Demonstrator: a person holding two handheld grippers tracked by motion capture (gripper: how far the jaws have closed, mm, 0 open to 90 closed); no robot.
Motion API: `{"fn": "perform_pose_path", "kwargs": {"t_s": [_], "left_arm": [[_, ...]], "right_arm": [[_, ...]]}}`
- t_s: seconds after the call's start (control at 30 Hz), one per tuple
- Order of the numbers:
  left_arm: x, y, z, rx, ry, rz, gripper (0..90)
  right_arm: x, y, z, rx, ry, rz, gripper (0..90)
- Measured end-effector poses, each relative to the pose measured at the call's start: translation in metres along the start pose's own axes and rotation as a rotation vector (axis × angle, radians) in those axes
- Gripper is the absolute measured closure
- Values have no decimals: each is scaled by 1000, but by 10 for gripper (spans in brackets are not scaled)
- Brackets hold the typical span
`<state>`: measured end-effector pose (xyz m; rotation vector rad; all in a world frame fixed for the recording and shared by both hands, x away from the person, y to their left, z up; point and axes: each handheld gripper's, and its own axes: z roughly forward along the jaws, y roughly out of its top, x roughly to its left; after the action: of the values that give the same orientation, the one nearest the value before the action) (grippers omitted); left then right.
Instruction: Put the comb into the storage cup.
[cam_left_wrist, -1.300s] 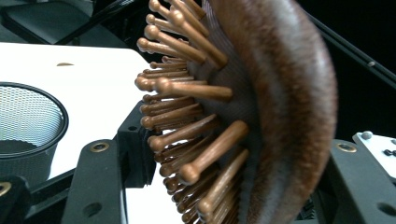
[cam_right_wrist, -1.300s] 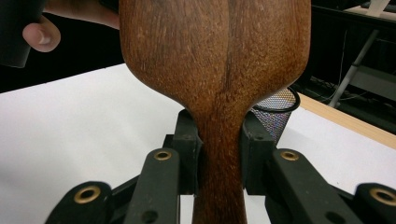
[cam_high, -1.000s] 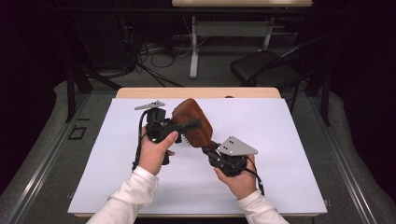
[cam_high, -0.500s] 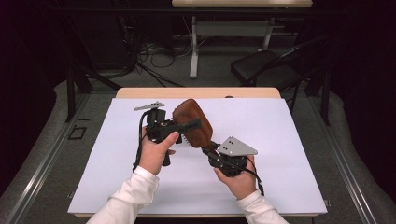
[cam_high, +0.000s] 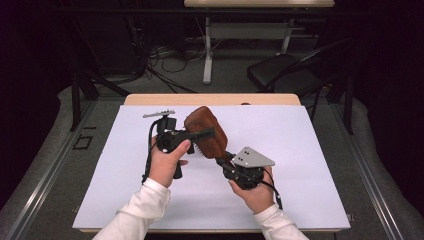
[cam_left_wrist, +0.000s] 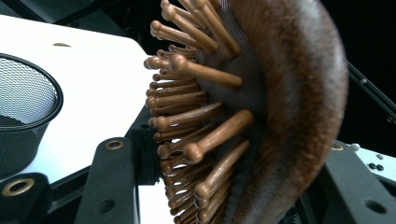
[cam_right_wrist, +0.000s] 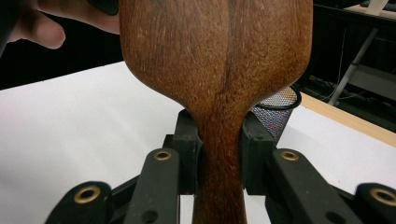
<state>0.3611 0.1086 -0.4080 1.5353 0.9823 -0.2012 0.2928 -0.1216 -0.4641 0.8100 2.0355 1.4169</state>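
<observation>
The right gripper (cam_high: 223, 161) is clamped on the handle of a wooden paddle hairbrush (cam_high: 206, 132); in the right gripper view its two black jaws press the narrow neck of the handle from either side, just below where the wood widens into the head. The left gripper (cam_high: 202, 136) comes in from the other side, and its jaws have just been closing across the brush head: in the left gripper view one jaw stands on the bristle side and the other against the rounded wooden back, though whether the pads already press on the head cannot be told.

The brush is held in the air above the middle of the table, between the two hands. Its long axis runs from the right gripper, at the handle end, up and away towards the far left, with the head as the farther end. The smooth back faces up and towards the right; the wooden pins (cam_left_wrist: 196, 121) face down and towards the left gripper.

Below lies a white sheet (cam_high: 310, 150) covering a light wooden table (cam_high: 210, 99). A black mesh basket (cam_left_wrist: 28, 116) stands on it. Beyond are a dark chair (cam_high: 285, 75), cables on the floor (cam_high: 165, 55) and a second table's pale leg (cam_high: 206, 50).

There is one brush, one basket, two grippers and two hands in white sleeves (cam_high: 145, 210).
</observation>
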Motion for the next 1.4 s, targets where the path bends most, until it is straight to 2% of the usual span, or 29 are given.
{"fn": "perform_pose_path", "kwargs": {"t_s": [0.6,1.4], "left_arm": [[1,-1,-1,2,-6,-32,507],[1,-1,0,1,1,-33,516]], "right_arm": [[1,0,1,-2,-3,-3,723],[0,-1,2,3,-2,6,722]]}}
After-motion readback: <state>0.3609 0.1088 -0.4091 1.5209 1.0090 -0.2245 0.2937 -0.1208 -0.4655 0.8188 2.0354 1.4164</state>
